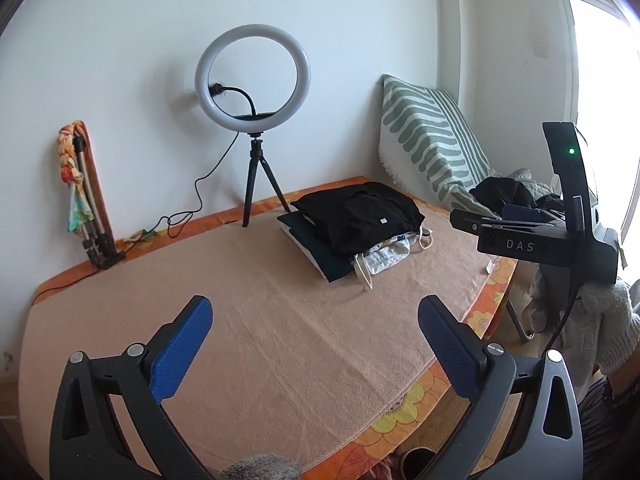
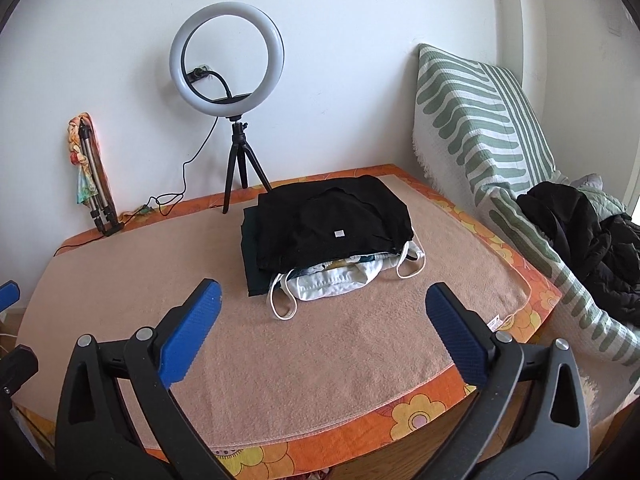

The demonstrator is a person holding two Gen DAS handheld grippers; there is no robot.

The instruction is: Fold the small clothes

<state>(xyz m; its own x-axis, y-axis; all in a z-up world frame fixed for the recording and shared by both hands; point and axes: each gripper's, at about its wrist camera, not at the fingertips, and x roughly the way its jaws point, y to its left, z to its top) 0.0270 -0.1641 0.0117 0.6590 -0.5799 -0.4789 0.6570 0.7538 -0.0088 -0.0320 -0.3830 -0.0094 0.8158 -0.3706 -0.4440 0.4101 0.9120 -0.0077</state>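
A stack of folded clothes (image 1: 356, 220) lies at the back of the peach towel (image 1: 256, 320), a black garment (image 2: 332, 224) on top and a white garment with straps (image 2: 340, 284) at the bottom front. My left gripper (image 1: 316, 316) is open and empty, above the towel's front. My right gripper (image 2: 324, 300) is open and empty, just in front of the stack; its body shows in the left wrist view (image 1: 532, 236) at the right. A heap of dark unfolded clothes (image 2: 592, 240) lies on the striped cover at the right.
A ring light on a tripod (image 2: 232, 80) stands behind the stack, its cable running left along the wall. A folded tripod wrapped in cloth (image 2: 92, 176) leans on the wall at the left. A green-striped cushion (image 2: 476, 120) is at the right. The table cover has an orange flowered border (image 2: 400, 412).
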